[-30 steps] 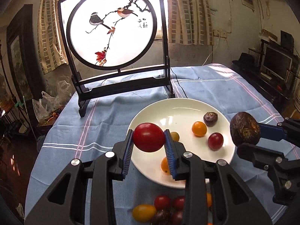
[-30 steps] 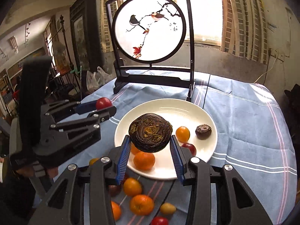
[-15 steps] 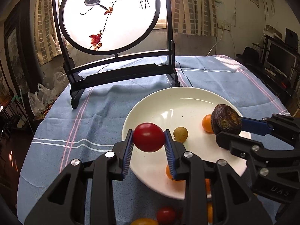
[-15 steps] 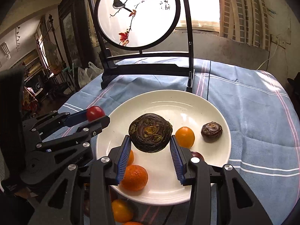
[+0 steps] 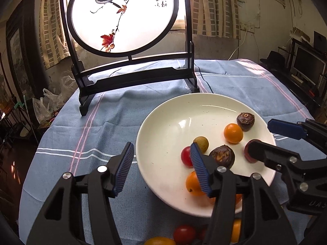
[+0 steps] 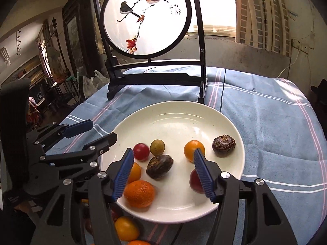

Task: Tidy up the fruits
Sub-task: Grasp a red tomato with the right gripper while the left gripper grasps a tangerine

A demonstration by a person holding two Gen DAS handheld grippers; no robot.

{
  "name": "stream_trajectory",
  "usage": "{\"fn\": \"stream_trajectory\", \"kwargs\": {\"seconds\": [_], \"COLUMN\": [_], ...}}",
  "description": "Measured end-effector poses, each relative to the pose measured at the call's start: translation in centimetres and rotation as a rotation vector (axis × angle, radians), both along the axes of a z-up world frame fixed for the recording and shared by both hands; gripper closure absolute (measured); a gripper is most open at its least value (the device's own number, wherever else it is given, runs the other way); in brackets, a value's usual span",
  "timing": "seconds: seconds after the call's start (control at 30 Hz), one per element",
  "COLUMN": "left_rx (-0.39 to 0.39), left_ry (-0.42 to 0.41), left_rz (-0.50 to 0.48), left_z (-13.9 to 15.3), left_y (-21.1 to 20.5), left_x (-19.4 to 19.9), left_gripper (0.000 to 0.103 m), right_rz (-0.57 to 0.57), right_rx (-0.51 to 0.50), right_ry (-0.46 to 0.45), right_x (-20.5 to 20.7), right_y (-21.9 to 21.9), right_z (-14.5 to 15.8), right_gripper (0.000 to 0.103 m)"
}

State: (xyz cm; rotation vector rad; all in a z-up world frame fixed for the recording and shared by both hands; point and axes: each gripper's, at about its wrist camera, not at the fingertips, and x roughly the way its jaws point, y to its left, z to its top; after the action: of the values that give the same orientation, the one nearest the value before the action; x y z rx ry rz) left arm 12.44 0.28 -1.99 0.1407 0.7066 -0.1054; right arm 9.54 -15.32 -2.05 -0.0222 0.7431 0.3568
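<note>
1. Two grippers hang over a white plate [image 6: 214, 118] with jaws spread wide and nothing between them: the left gripper [image 5: 161, 167] straddles the plate's near-left rim, and the right gripper [image 6: 163, 171] sits above its near middle.
2. On the plate, in the right wrist view, a red cherry tomato [image 6: 141, 151] lies touching a small yellowish-green fruit [image 6: 157, 147].
3. Just beside them, a large dark wrinkled passion fruit [image 6: 159, 166] lies between the right gripper's fingers without touching them; its outline is slightly blurred.
4. Further right sit a small orange fruit [image 6: 193, 150] and a smaller dark wrinkled fruit [image 6: 223, 145], near each other but apart.
5. A mandarin [image 6: 139, 193] rests near the plate's front rim, and a dark red fruit [image 6: 195, 180] is partly hidden behind the right finger.
6. More tomatoes [image 5: 184, 233] and orange fruits lie on the blue striped cloth [image 6: 276, 122] covering the bench, just off the plate's near edge.
7. Behind the plate stands a round painted screen [image 5: 122, 14] showing two birds, in a black frame.
</note>
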Motion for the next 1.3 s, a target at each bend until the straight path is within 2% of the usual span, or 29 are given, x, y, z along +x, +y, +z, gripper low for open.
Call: {"fn": "stream_trajectory", "kwargs": {"seconds": [0.17,0.37,0.5,0.67,0.87,0.9,0.97,1.0,1.1,1.3], "left_rx": [-0.003,0.035,0.049,0.062,0.082,0.078,0.053,0.039,0.068,0.04], "left_ry": [-0.026,-0.022,0.04,0.12,0.191,0.199,0.213,0.216,0.199,0.182], "left_rz": [-0.028,-0.134,-0.232,-0.323,-0.334,-0.331,-0.342,-0.351,-0.357,-0.342], "left_z": [1.5,1.9,0.3,-2.5,-5.3,-5.5,-5.7,-5.6,-5.5,-4.4], "left_y": [0.0,-0.7,-1.5,-2.9,-4.4,-4.5,-4.7,-4.7,-5.1,-3.5], "left_x": [-2.4,-8.2,-12.6,-16.2,-15.9,-15.7,-15.4,-15.5,-15.8,-16.4], "left_gripper": [0.043,0.039,0.038,0.038,0.038,0.04,0.057,0.059,0.06,0.06], "right_rz": [0.043,0.043,0.036,0.055,0.056,0.058,0.064,0.067,0.091,0.139], "right_rx": [-0.066,-0.128,-0.147,-0.171,-0.163,-0.164,-0.169,-0.173,-0.196,-0.233], "right_ry": [-0.036,-0.046,-0.008,0.04,0.084,0.088,0.101,0.109,0.134,0.147], "right_x": [-3.9,-9.0,-11.5,-13.6,-14.7,-14.8,-14.9,-14.8,-14.4,-13.3], "right_y": [-0.7,-3.1,-4.6,-5.3,-5.8,-5.8,-5.7,-5.6,-4.7,-2.4], "right_z": [1.6,1.9,0.7,-1.3,-3.0,-3.2,-3.7,-4.0,-5.0,-6.2], "right_gripper": [0.04,0.034,0.034,0.034,0.034,0.034,0.034,0.034,0.034,0.035]}}
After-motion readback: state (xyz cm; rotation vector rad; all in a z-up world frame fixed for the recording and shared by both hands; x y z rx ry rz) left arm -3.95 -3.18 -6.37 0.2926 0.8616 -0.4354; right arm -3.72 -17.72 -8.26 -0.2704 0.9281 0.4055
